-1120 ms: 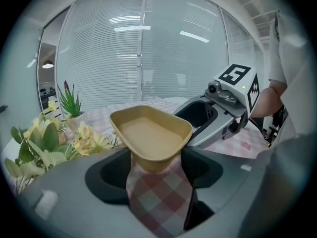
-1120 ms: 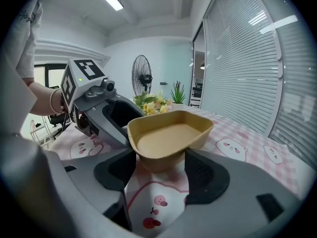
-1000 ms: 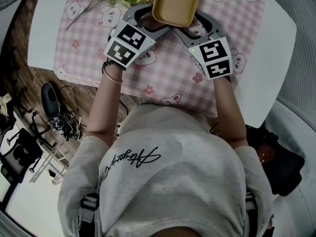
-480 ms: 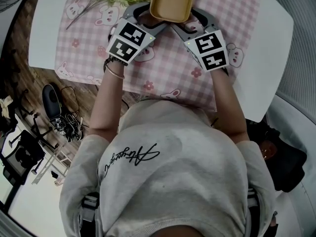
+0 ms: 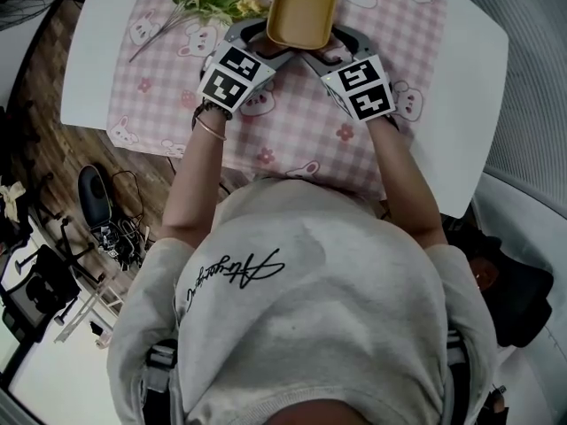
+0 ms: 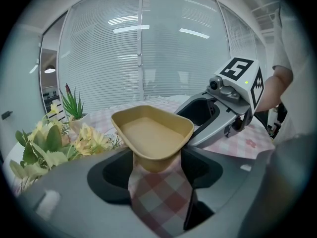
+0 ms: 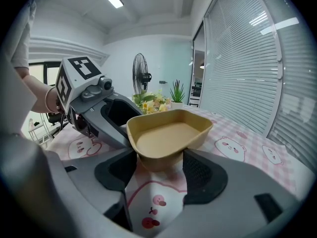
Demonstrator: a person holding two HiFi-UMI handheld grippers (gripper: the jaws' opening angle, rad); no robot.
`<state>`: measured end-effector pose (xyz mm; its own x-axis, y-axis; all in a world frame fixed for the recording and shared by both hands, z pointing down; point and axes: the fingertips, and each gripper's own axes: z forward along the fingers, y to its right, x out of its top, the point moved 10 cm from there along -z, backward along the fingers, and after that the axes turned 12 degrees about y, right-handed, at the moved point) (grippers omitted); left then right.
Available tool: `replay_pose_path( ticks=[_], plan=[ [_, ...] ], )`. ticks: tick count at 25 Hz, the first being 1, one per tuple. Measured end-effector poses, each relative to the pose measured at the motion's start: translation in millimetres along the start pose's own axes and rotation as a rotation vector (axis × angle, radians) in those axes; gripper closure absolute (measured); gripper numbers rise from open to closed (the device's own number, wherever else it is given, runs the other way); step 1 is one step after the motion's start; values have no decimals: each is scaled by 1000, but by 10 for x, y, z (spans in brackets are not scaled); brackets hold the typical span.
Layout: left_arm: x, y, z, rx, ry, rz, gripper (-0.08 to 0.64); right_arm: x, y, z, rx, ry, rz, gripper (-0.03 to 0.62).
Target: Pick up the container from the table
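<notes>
**Two grips sharing one container: keeping it level**

The tan container (image 5: 302, 11) is hanging between both grippers, seemingly just clear of the pink checked cloth (image 5: 292, 122) on the counter (image 5: 469, 96). The left gripper (image 6: 156, 157) and the right gripper (image 7: 159, 157) are each clamping a near corner of its tapered wall, with the jaws pressing in from either side. Both grips look shallow, so the hands should be rising together, squeezing evenly and keeping the rim flat. The forearms are reaching forward, and the grippers are angling downward and converging in a V.
</notes>
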<state>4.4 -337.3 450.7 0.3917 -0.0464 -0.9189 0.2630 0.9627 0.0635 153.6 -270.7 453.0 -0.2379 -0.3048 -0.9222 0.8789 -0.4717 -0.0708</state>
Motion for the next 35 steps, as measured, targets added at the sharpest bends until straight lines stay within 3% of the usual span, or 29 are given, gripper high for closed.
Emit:
replay_pose_path(
  ticks=[15, 35],
  plan=[
    [46, 20, -70, 33, 61, -63, 264, 74, 33, -76, 8, 39, 40, 311],
    [314, 132, -365, 57, 122, -52, 264, 349, -90, -307, 15, 113, 24, 318]
  ],
)
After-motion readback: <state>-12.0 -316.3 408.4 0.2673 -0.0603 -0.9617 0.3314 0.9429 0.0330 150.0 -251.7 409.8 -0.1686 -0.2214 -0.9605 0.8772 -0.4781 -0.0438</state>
